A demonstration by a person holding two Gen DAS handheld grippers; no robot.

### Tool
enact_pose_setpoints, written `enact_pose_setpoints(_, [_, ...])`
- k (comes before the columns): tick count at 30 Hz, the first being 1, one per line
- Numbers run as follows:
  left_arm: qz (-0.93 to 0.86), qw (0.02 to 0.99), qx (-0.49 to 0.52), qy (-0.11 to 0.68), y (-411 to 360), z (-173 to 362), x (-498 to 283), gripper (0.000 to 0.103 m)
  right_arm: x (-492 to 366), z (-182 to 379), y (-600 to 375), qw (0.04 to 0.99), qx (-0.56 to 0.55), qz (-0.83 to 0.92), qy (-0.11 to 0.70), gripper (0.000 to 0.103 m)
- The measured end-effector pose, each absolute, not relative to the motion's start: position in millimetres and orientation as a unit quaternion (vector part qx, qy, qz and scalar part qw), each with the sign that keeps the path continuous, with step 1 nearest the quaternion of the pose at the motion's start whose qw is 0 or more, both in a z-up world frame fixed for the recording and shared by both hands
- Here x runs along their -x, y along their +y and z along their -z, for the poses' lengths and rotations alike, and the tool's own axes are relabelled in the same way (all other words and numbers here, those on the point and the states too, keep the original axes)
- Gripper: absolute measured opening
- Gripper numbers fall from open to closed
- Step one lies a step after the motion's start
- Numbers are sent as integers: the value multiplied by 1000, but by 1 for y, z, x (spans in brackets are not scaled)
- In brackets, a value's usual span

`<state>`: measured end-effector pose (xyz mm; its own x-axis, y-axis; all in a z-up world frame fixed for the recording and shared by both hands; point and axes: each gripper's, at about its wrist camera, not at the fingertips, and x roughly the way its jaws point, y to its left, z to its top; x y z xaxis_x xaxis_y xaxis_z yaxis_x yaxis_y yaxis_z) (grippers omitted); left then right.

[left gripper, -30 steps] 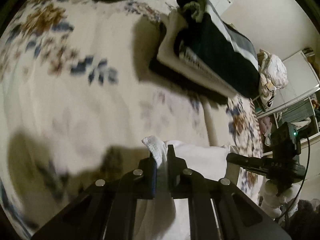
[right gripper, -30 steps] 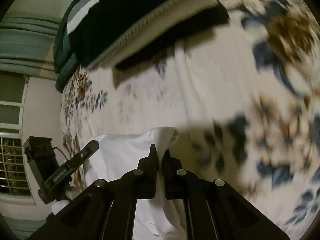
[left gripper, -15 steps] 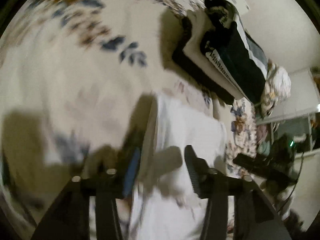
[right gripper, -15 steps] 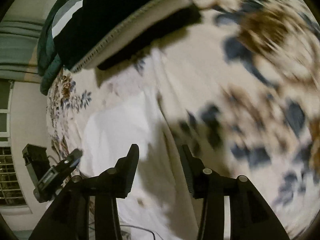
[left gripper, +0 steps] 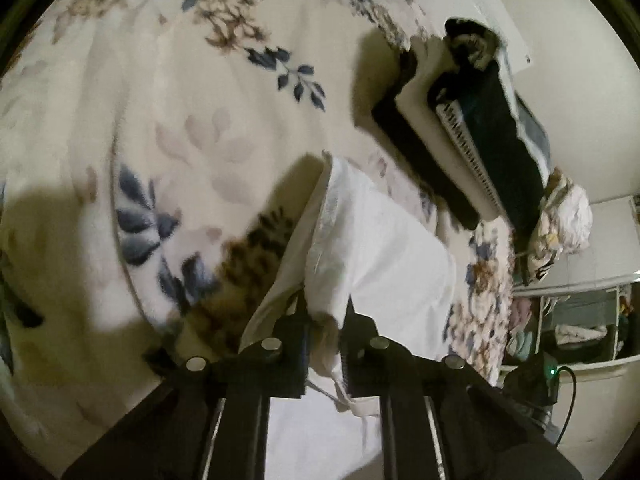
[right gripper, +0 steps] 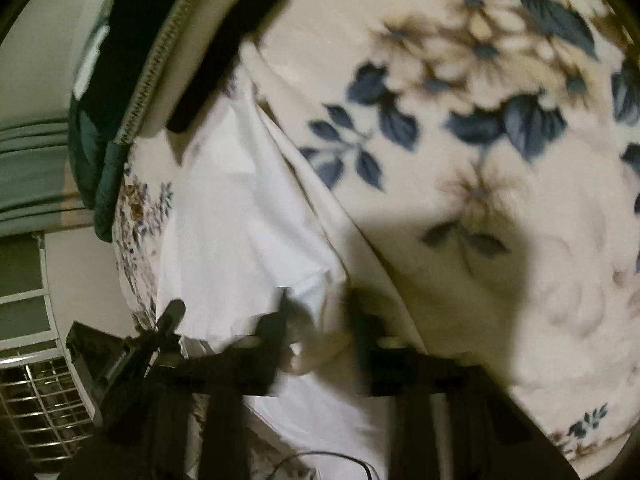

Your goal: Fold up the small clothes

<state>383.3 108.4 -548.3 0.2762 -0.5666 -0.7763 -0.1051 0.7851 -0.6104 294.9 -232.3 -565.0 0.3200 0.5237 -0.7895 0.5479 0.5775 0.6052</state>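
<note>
Mid-fold on the white garment, spread flat on the floral blanket of the bed, near a pile of dark folded things farther back. Looks like the start of a fresh fold: a new hold being taken on the near edge at two places. Left tongs closing to a narrow gap, with a bunched fold of the white cloth packed between the pads and apparently pinched. Right tongs closing too, with the garment's edge lying between the jaws; too smeared by blur to tell whether the pads press on the cloth yet. Next move, as a guess: needs both holds firm, then an even lift of the near edge and a carry over toward the far edge, both sides level so the hem lands square and no crease drags in the blanket beneath. Hard to read: which kind of garment, since no neck or sleeve shows clearly, only a stitched hem along one side in the left wrist view. Near end of the cloth cut off behind the tongs' black frames in both views. Number of layers caught in either grip hidden. Lower corners of both views dark and cluttered.
</note>
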Motion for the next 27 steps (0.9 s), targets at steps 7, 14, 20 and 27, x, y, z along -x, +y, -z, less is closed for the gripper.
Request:
enact_pose_setpoints(7, [169, 754, 238, 588, 100, 541, -371, 7, -289, 537, -235, 701, -410, 18, 584, 8])
enact_pose_setpoints(14, [145, 770, 116, 611, 78, 545, -369, 13, -290, 551, -235, 683, -365, 7, 633, 27])
enact_pose_setpoints(20, [87, 810, -26, 579, 57, 519, -346, 29, -296, 532, -211, 700, -296, 7, 650, 65])
enact_pose_setpoints(27, [42, 829, -73, 554, 55, 488, -322, 95, -280, 492, -198, 754, -170, 90, 628, 101])
